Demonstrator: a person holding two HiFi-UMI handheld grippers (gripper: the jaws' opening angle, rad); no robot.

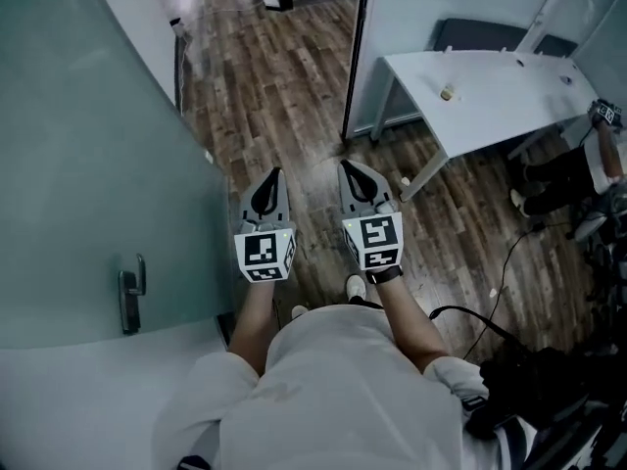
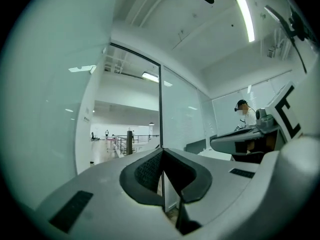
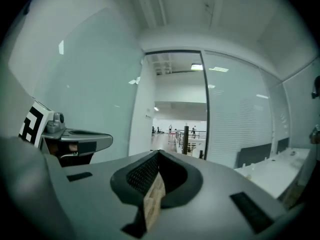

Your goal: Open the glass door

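The frosted glass door (image 1: 78, 155) stands swung aside at the left of the head view, with its metal handle (image 1: 131, 292) low on the panel, left of my left arm. Both grippers point level at the open doorway and its black frame post (image 1: 358, 47). My left gripper (image 1: 271, 178) is shut with nothing in it, and its jaws meet at the tip in its own view, where the left gripper (image 2: 162, 152) faces the frame post (image 2: 160, 109). My right gripper (image 1: 349, 169) is shut too, also empty. In the right gripper view the right gripper (image 3: 157, 154) faces the doorway.
Wood plank floor (image 1: 284, 96) runs through the doorway. A white table (image 1: 490, 106) with a small object (image 1: 447, 93) stands at the right. A seated person (image 1: 600, 160) is beyond it. Black cables (image 1: 509, 262) and a dark bag (image 1: 549, 390) lie at the lower right.
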